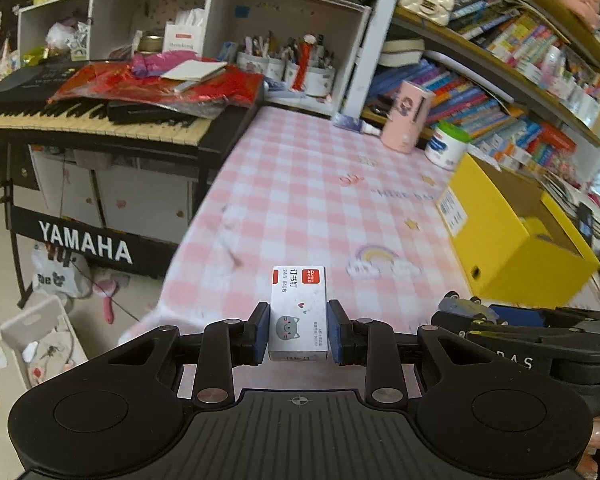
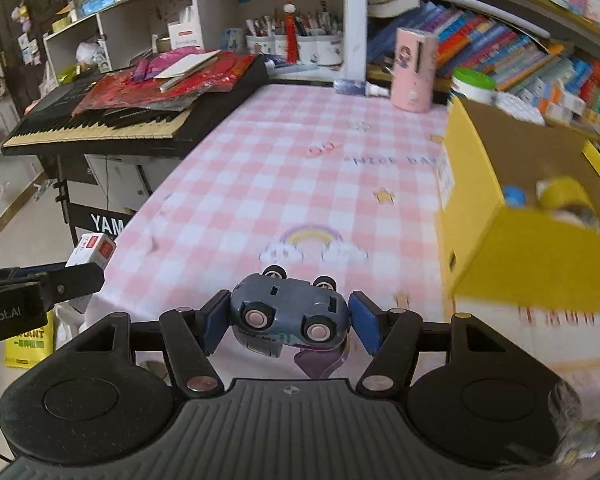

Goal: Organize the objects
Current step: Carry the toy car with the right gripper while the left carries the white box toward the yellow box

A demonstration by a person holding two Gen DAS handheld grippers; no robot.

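Note:
My left gripper is shut on a small white staple box with a red label and a grey cat face, held above the near edge of the pink checked tablecloth. My right gripper is shut on a blue-grey toy car, gripped on its side with the pink wheels facing the camera. The staple box also shows at the left in the right wrist view, and the car peeks in at the right of the left wrist view. An open yellow cardboard box stands at the right and holds several small items.
A Yamaha keyboard piled with red wrapping borders the table's left side. At the table's back stand a pink cylinder, a white jar with a green lid and pen cups. Bookshelves fill the right. A white bin sits on the floor.

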